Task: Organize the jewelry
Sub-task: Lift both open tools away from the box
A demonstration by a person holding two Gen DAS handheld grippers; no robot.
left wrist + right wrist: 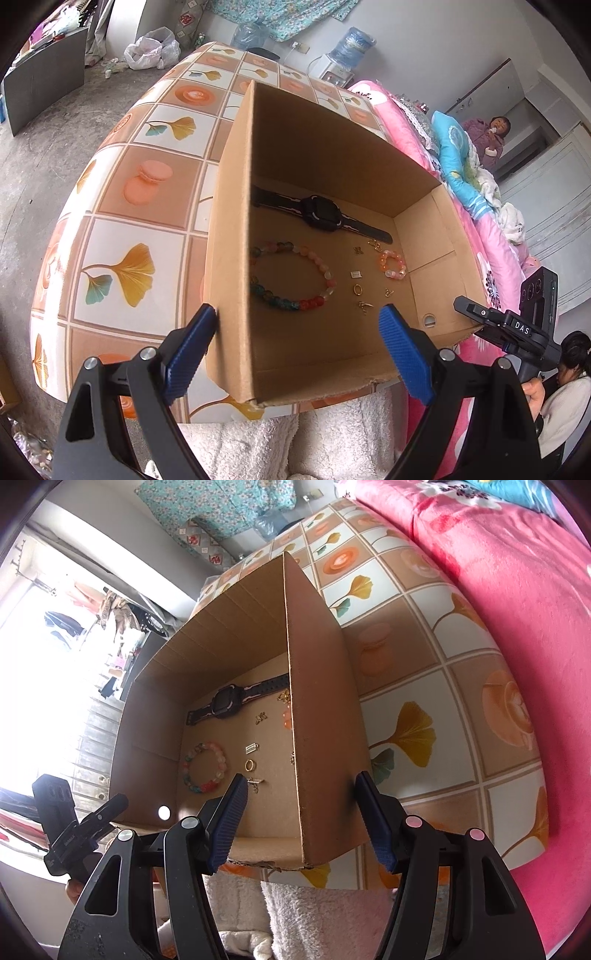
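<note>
An open cardboard box stands on the table and holds jewelry: a black watch, a large multicoloured bead bracelet, a small pink bead bracelet, a gold ring and several small gold charms. My left gripper is open, its fingers straddling the box's left wall. My right gripper is open and straddles the box's right wall. In the right wrist view the watch, the large bracelet and the ring show on the box floor.
The table has a tiled leaf-patterned cloth. A pink bed lies along its right side. A white fluffy towel lies below the box's near edge. The right gripper also shows in the left wrist view.
</note>
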